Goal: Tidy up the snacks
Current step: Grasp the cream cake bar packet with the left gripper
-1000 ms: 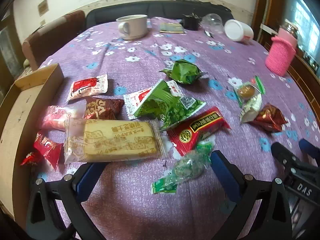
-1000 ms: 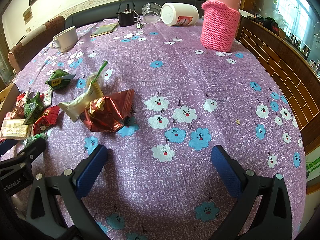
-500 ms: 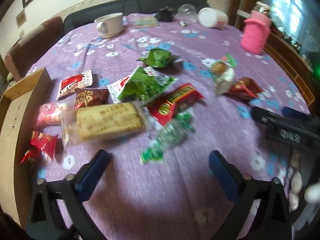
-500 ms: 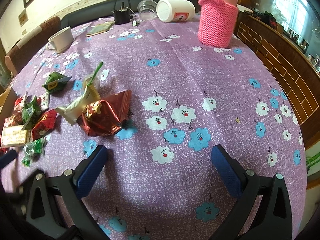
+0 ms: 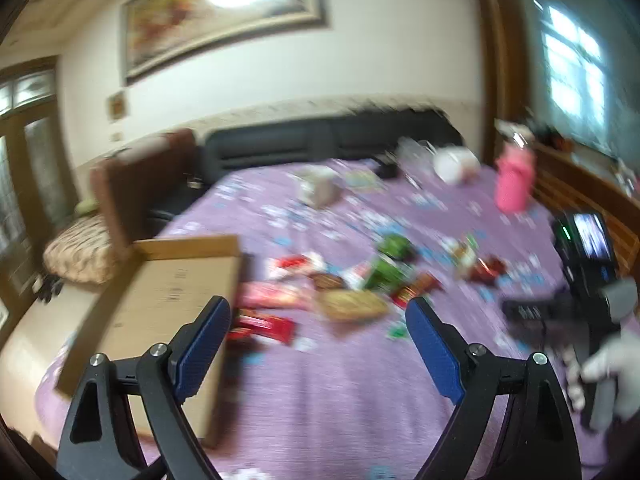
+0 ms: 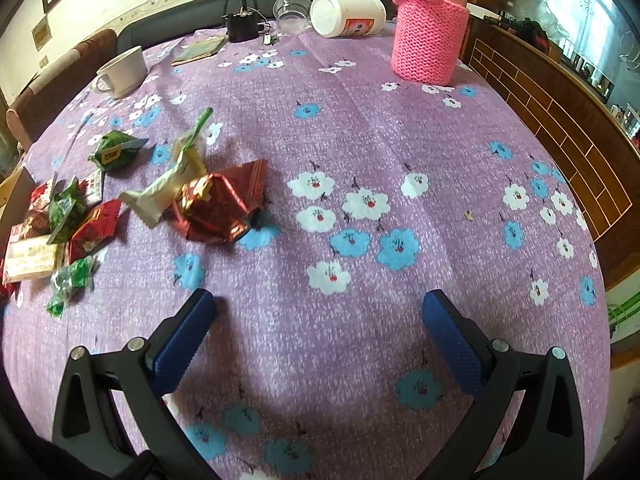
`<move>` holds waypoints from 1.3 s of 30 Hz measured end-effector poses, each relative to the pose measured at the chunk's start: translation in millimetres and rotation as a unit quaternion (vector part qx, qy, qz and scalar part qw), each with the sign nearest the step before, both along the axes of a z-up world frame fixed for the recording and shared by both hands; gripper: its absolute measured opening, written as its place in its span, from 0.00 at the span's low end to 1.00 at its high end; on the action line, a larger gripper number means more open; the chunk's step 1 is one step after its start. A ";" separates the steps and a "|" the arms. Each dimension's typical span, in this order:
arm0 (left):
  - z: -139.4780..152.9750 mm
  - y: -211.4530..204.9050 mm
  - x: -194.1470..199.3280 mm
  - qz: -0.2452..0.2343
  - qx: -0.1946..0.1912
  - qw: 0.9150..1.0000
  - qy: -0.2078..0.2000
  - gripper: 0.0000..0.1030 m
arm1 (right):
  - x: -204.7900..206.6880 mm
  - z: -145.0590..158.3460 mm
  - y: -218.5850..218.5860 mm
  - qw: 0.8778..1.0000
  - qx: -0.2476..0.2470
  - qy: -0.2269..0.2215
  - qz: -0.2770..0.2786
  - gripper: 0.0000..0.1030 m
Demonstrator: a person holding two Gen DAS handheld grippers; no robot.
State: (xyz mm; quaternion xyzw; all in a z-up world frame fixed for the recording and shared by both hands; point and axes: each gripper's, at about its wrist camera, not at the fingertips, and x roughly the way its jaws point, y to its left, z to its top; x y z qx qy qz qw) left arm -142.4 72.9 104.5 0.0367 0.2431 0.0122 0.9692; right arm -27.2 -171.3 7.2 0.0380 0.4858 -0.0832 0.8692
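Left gripper (image 5: 318, 314) now raised, tilted up.

We see each claw, left (image 5: 318, 320) and right (image 6: 319, 314), as black plastic arms with triangular cut-outs and silver screws, tipped by textured blue pads (image 6: 182, 346). A white-gloved hand (image 5: 612, 364) shows right of the left claw.

Counts, relative to the pink knitted flask (image 6: 430, 36): one white mug (image 6: 122, 70), one white jar (image 6: 348, 14) lying beside it, one clear cup (image 6: 291, 12), one cardboard box (image 5: 160, 304), roughly ten snack packets (image 6: 216, 204) clustered far left.
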 end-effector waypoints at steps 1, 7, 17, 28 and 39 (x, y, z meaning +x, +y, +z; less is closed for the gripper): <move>4.5 6.2 -4.0 0.014 -0.003 1.000 -0.016 0.87 | -2.8 0.7 -0.8 1.000 -0.001 0.000 -0.002 1.00; 21.8 58.0 -24.1 0.030 -0.054 0.993 -0.098 0.92 | -36.0 34.4 4.0 0.996 -0.026 -0.088 0.006 0.95; -21.7 77.5 0.8 -0.007 -0.101 0.995 0.006 0.92 | -27.3 43.1 72.1 0.979 0.118 -0.081 0.147 0.82; -24.6 49.0 31.6 -0.128 -0.072 0.986 0.084 0.91 | 13.8 4.7 128.2 0.976 0.124 -0.025 0.177 0.63; -43.9 -28.4 97.1 -0.225 0.081 0.959 0.152 0.91 | 14.8 6.4 100.5 0.977 0.120 -0.037 0.172 0.29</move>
